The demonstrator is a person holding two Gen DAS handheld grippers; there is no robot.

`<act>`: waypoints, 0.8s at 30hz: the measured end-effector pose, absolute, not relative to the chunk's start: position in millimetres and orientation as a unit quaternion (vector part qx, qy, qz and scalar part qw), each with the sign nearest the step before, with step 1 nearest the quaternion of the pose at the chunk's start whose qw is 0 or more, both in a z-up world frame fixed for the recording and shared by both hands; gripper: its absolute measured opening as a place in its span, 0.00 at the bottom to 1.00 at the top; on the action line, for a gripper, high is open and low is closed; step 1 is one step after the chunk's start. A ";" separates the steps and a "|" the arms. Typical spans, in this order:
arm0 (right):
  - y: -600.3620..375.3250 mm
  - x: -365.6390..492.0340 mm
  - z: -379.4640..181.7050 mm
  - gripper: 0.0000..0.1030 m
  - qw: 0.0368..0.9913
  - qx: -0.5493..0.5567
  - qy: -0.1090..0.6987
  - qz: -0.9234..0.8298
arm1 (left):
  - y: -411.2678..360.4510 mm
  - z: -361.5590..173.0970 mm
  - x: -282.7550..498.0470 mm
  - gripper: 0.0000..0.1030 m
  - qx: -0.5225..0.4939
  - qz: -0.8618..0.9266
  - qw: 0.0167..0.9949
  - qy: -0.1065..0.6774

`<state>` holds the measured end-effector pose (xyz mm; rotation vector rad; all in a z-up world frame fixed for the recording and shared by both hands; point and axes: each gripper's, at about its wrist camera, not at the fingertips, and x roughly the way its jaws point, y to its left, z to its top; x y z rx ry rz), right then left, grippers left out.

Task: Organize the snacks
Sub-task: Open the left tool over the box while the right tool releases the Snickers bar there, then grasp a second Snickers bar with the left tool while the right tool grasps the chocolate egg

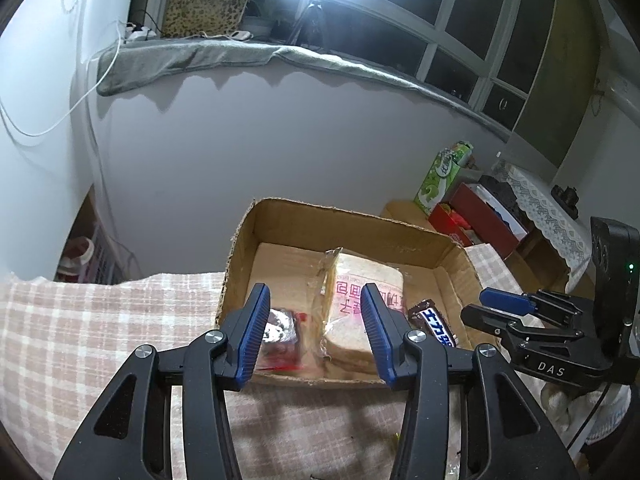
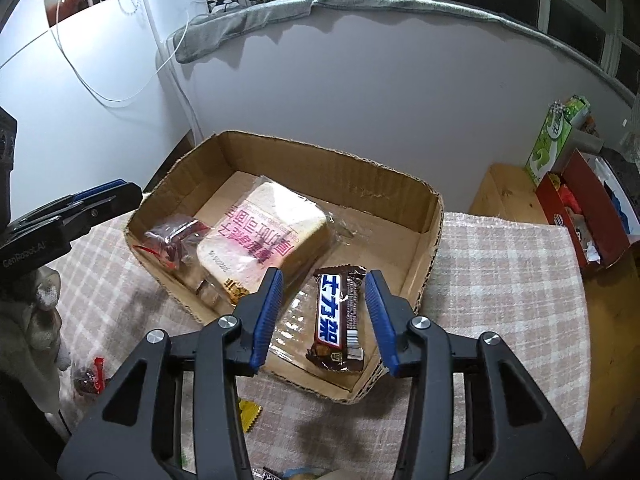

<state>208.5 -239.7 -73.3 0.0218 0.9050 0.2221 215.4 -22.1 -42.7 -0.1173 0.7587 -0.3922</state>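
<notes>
A shallow cardboard box (image 2: 332, 162) (image 1: 340, 220) stands on the checked cloth. In it lie a wrapped bread pack with pink print (image 2: 264, 236) (image 1: 356, 280), a brown chocolate bar (image 2: 338, 316) (image 1: 434, 322) and a red-and-clear wrapped snack (image 2: 172, 240) (image 1: 282, 330). My left gripper (image 1: 316, 300) is open and empty, just above the box's near edge. My right gripper (image 2: 324, 286) is open and empty, its jaws either side of the chocolate bar, above it. Each gripper also shows in the other view, the right gripper (image 1: 492, 306) and the left gripper (image 2: 116, 196).
Loose snacks lie on the cloth near me: a red-wrapped one (image 2: 90, 376) and a yellow wrapper (image 2: 250, 414). A red box (image 2: 580, 208) and a green packet (image 2: 556, 140) stand at the right on a wooden surface. A white wall rises behind the box.
</notes>
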 end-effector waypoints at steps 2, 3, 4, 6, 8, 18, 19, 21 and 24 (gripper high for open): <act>-239.3 204.8 -70.1 0.44 0.895 0.009 0.434 0.108 | -21.5 -40.2 211.0 0.44 -0.055 -0.195 0.909 0.365; -239.4 203.5 -69.2 0.44 0.895 0.009 0.433 0.109 | -20.6 -39.0 208.5 0.44 -0.054 -0.196 0.909 0.364; -239.4 200.6 -67.7 0.44 0.895 0.010 0.433 0.110 | -20.4 -37.3 208.1 0.44 -0.054 -0.197 0.909 0.363; -239.3 197.4 -65.8 0.44 0.894 0.008 0.433 0.112 | -18.0 -34.8 201.8 0.44 -0.057 -0.201 0.908 0.362; -239.0 190.8 -63.0 0.44 0.894 0.006 0.432 0.114 | -16.6 -33.3 195.3 0.44 -0.052 -0.203 0.909 0.361; -243.4 150.0 -63.8 0.44 0.886 -0.014 0.445 0.125 | 0.7 -43.9 158.5 0.44 -0.049 -0.210 0.902 0.375; -244.8 145.0 -66.1 0.44 0.884 -0.014 0.449 0.127 | 2.2 -45.1 155.2 0.44 -0.048 -0.212 0.901 0.376; -247.7 136.9 -71.3 0.43 0.880 -0.018 0.457 0.128 | 5.2 -48.7 147.7 0.44 -0.046 -0.213 0.898 0.382; -251.3 126.0 -79.4 0.44 0.874 -0.021 0.468 0.129 | 8.8 -58.5 137.4 0.44 -0.043 -0.216 0.893 0.392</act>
